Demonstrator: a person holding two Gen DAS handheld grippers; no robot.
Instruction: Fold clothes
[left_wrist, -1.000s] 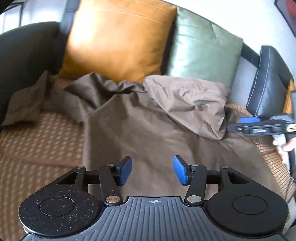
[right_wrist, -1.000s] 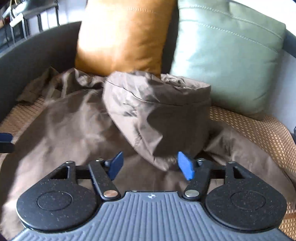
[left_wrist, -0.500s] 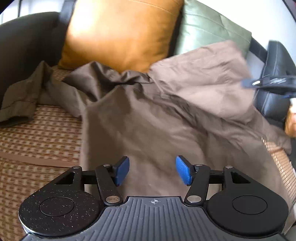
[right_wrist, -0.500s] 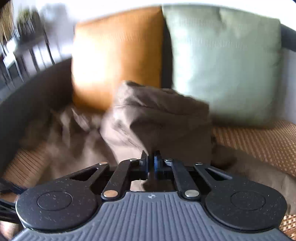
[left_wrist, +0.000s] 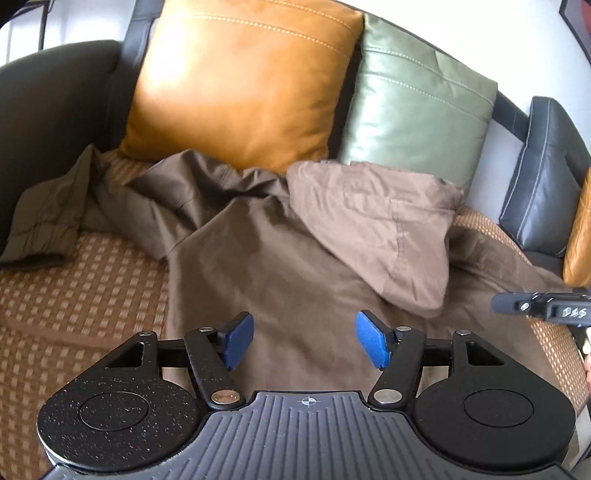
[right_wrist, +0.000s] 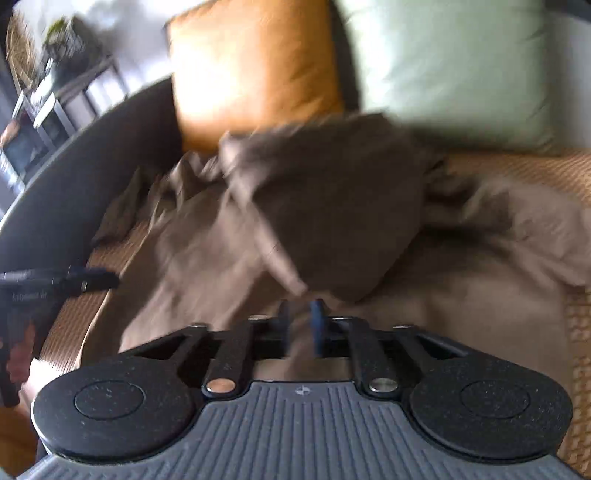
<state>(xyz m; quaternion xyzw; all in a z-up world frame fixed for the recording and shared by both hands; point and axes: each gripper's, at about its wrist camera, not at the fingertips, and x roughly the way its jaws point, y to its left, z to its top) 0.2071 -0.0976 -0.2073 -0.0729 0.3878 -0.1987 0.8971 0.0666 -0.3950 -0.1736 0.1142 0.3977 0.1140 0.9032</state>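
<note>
**Brown garment spread across the sofa seat**

The left gripper (left_wrist: 304, 341) hovers over the garment's near hem, its blue pads wide apart and holding nothing. The right gripper (right_wrist: 300, 319) is blurred; its fingers look nearly together, with a narrow gap. The brown garment (left_wrist: 280, 280) covers the woven seat mat (left_wrist: 74, 295), its hood folded down toward the back edge, below the orange cushion (left_wrist: 236, 81) and green cushion (left_wrist: 413, 107).
</note>
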